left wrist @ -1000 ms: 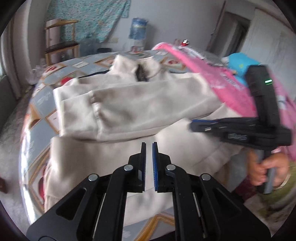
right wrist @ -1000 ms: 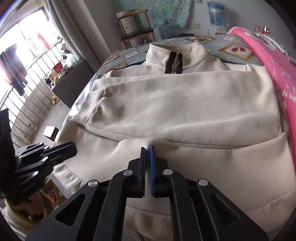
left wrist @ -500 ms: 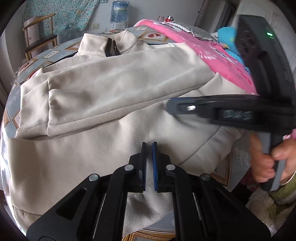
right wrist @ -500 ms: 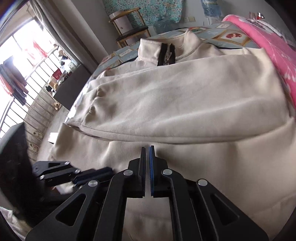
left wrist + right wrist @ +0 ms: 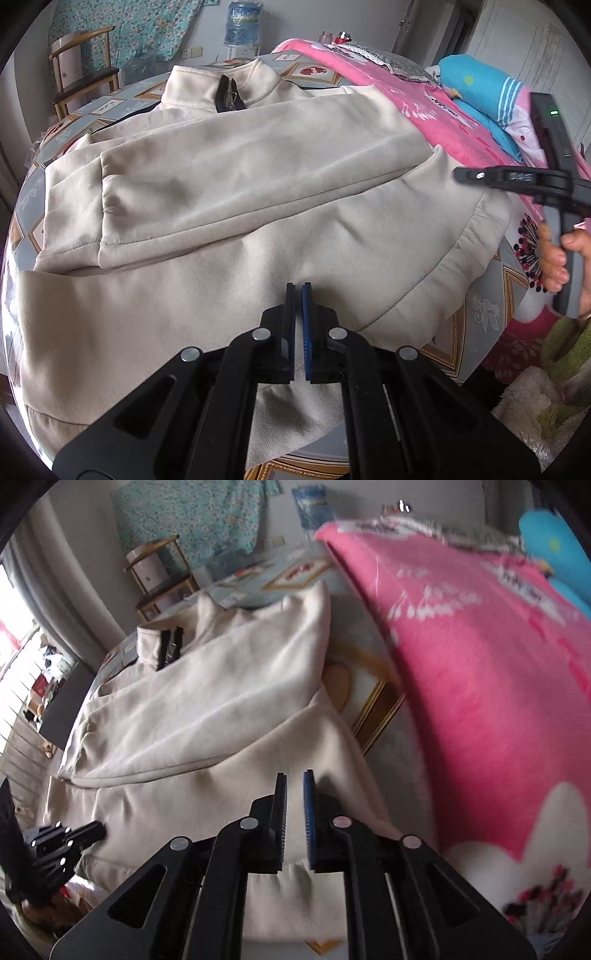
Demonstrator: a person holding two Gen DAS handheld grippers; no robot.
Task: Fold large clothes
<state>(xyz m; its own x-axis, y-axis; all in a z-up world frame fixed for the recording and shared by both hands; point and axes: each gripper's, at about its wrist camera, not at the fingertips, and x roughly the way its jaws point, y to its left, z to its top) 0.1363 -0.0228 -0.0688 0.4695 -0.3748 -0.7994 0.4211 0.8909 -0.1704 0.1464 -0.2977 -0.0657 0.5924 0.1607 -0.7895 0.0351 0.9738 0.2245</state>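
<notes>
Sweatshirt (image 5: 258,192) (cream fleece), sleeves folded

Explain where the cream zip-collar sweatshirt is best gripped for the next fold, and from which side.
Probably the bottom hem band of the cream zip-collar sweatshirt, taken from the near table edge: both sleeves already lie folded across the chest, and the hem hangs loose over that edge, giving a free double layer to pinch.

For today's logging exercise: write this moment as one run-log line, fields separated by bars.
stage: hem grab | garment: cream jacket flat, sleeve folded across | left tongs: shut at hem | right tongs: opening, nothing between
</notes>
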